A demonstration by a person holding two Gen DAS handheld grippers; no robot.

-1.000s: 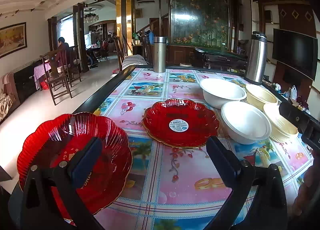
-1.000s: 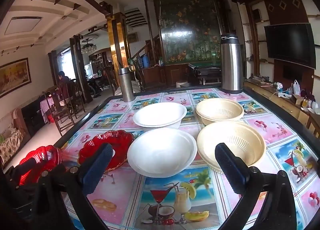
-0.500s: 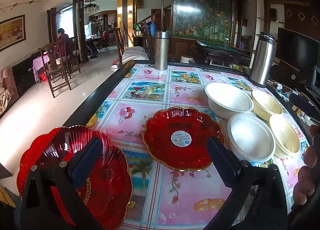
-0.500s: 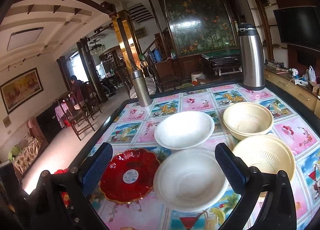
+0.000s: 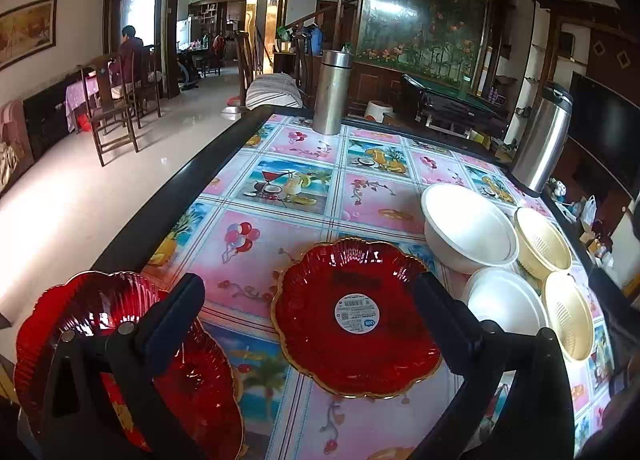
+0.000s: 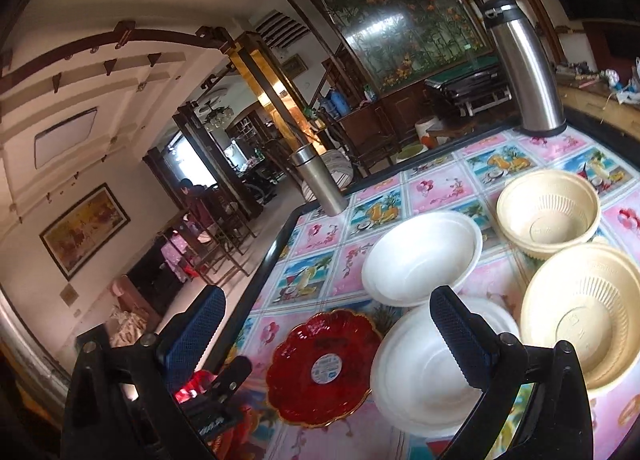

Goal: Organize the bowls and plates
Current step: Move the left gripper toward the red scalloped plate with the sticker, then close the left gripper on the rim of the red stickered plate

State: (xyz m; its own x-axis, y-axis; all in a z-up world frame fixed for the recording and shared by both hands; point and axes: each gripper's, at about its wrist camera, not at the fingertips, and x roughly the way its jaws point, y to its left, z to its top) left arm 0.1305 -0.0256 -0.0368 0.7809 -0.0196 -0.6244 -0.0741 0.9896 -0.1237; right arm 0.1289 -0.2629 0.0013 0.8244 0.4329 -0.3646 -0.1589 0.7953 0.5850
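A red scalloped plate [image 5: 356,320] lies at lower centre on the patterned table [image 5: 280,164], a second red plate [image 5: 100,300] at lower left. The left gripper [image 5: 306,310], fingers wide and empty, appears to be lining up a pick. The right gripper [image 6: 328,324], equally spread, hangs above the white bowls [image 6: 420,256]. Next: close on one rim.

**Plates to the left, bowls to the right**

On the patterned-cloth table [image 5: 304,180], two red scalloped glass plates [image 5: 356,316] [image 5: 120,348] lie left of two white plastic bowls [image 6: 420,256] [image 6: 424,364]. Right of those sit two cream ribbed plastic bowls [image 6: 548,212] [image 6: 580,312]. Two steel flasks [image 5: 332,92] [image 6: 524,64] stand behind.
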